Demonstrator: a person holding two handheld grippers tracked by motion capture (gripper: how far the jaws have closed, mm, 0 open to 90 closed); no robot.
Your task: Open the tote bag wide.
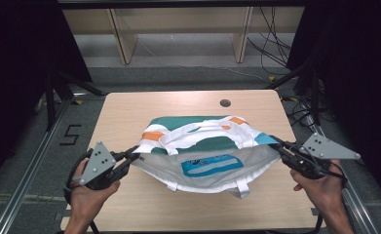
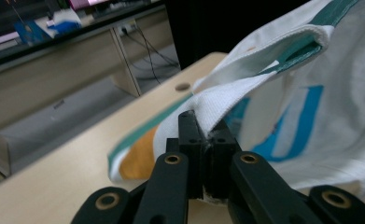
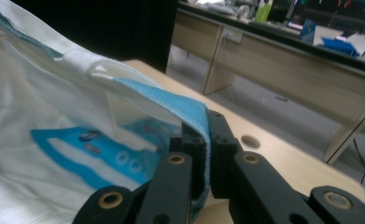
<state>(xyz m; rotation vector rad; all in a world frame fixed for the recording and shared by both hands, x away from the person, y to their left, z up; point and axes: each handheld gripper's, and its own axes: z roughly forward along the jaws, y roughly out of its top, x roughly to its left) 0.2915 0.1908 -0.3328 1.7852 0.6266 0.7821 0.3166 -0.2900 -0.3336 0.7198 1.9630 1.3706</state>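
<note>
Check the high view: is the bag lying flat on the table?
No, the bag hangs stretched between the left tongs and right tongs.

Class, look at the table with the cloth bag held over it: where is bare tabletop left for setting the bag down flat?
Bare wood lies along the table's far edge around the round hole, and along the near edge below the cloth bag. The middle is crowded: the bag hangs stretched between the left gripper and right gripper.

The left gripper (image 2: 207, 128) has its black jaws clamped on a white edge of the tote bag (image 2: 311, 93), which hangs raised above the wooden desk (image 2: 68, 172). Teal trim, an orange patch and a blue print show on the cloth. A round hole (image 2: 182, 87) sits in the desk behind.
</note>
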